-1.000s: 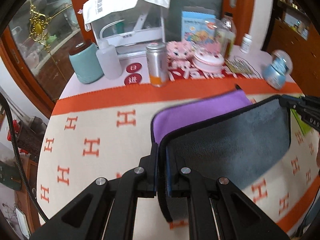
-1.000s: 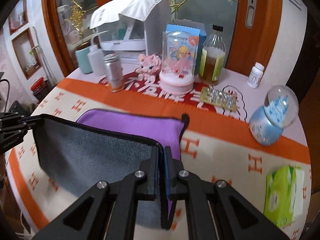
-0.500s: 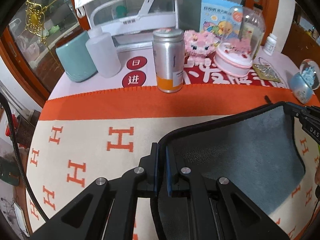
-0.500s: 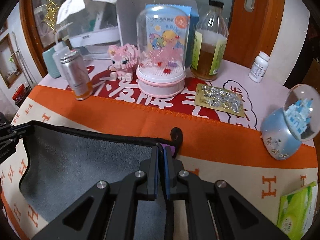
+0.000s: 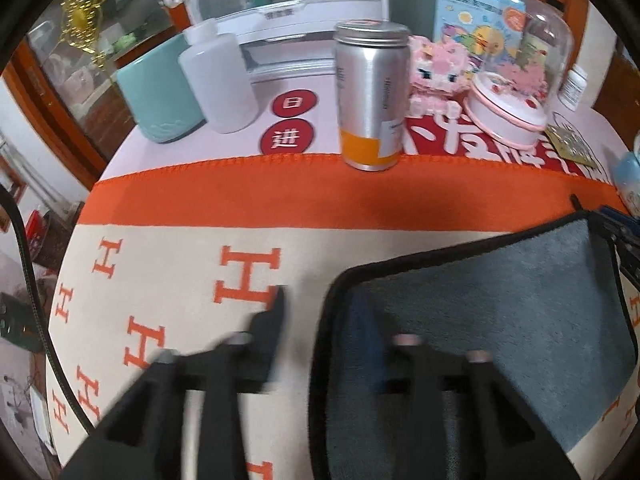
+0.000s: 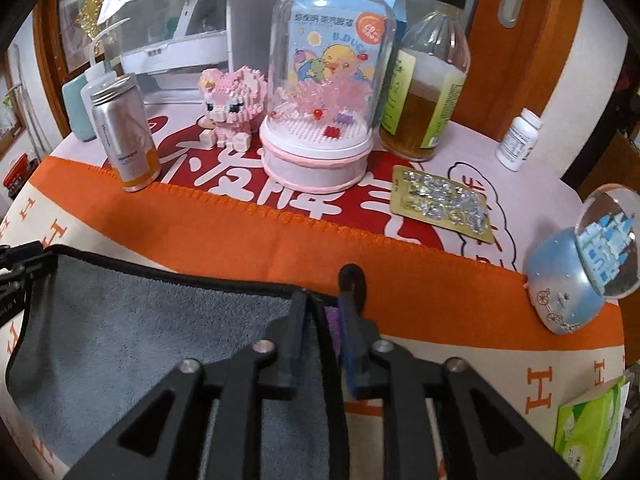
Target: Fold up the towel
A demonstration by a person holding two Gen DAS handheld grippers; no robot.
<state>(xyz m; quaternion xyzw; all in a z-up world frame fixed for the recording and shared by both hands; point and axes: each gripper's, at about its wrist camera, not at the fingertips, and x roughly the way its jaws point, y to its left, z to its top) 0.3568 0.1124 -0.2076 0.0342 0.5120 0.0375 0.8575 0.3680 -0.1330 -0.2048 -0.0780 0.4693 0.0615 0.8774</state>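
towel [image 5: 500,320]: grey side up w/ black edging, lies flat on orange/cream H blanket [image 5: 180,280], on near side of silver can [image 5: 372,100]. Far edge sits at the orange band just short of the can. Sliver of purple [image 6: 332,316] shows at its rt far corner in rt cam; black hang loop [image 6: 354,280] sticks up there.
L gripper [image 5: 316,312]: fingers spread wide, motion-blurred. L finger [image 5: 272,320] on bare blanket, off the towel; other finger is on the towel's grey face by its left far corner. Corner edge runs betw them, not pinched.
R gripper [image 6: 322,308]: fingers parted a bit, straddle towel's rt far corner; black edging passes betw them w/ gaps both sides. Touching or not: can't tell.
silver can: upright, orange band at base, stands at far edge of blanket.
white bottle [image 5: 218,80] + teal cup [image 5: 158,92]: left of can, side by side.
pink block cat [image 6: 232,108]: rt of can, next to clear dome [image 6: 320,92] on pink base.
amber bottle [image 6: 424,84]: rt of dome, farther from can.
foil blister pack [image 6: 444,204]: flat, rt of dome, near side of amber bottle.
snow globe [image 6: 580,264]: far rt of can, tilted on blanket edge.
green tissue pack [image 6: 588,424]: rt, nearer cam than globe.
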